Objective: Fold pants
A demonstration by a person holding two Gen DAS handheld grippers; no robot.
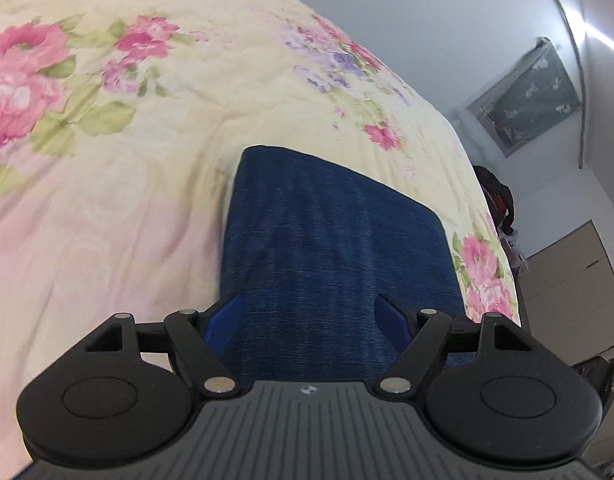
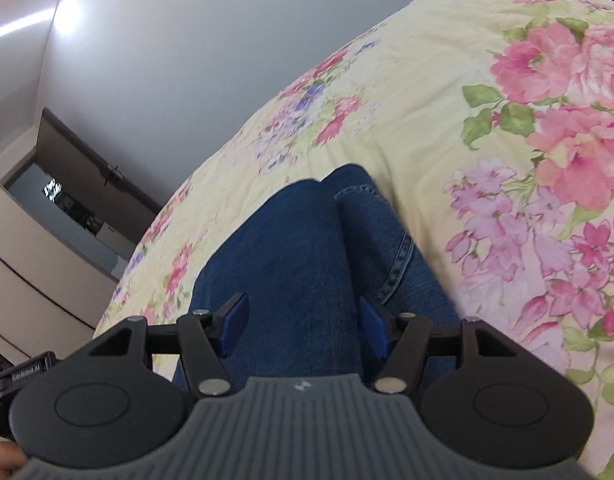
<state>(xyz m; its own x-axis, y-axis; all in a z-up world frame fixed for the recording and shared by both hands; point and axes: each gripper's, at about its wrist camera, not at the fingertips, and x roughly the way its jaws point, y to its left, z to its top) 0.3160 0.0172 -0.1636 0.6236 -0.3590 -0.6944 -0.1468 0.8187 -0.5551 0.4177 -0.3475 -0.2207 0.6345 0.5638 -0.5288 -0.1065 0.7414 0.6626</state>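
- The blue pants [image 1: 331,240] lie folded on the flowery bed cover [image 1: 107,160], their long way running from 6 up to 12 o'clock.
- My left tongs [image 1: 311,316] are spread wide right over them, holding nothing.
- My right tongs [image 2: 303,320] are spread too, pants below, and look just as close.

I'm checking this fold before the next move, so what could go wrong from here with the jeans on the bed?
1. The left gripper is open over the jeans; closing here may pinch only the top layer, and the fold would split.
2. In the right wrist view the layers lie uneven, with a hem edge showing, so the stack may end up skewed.
3. The floral quilt is soft; either gripper, the right gripper included, might catch it too.
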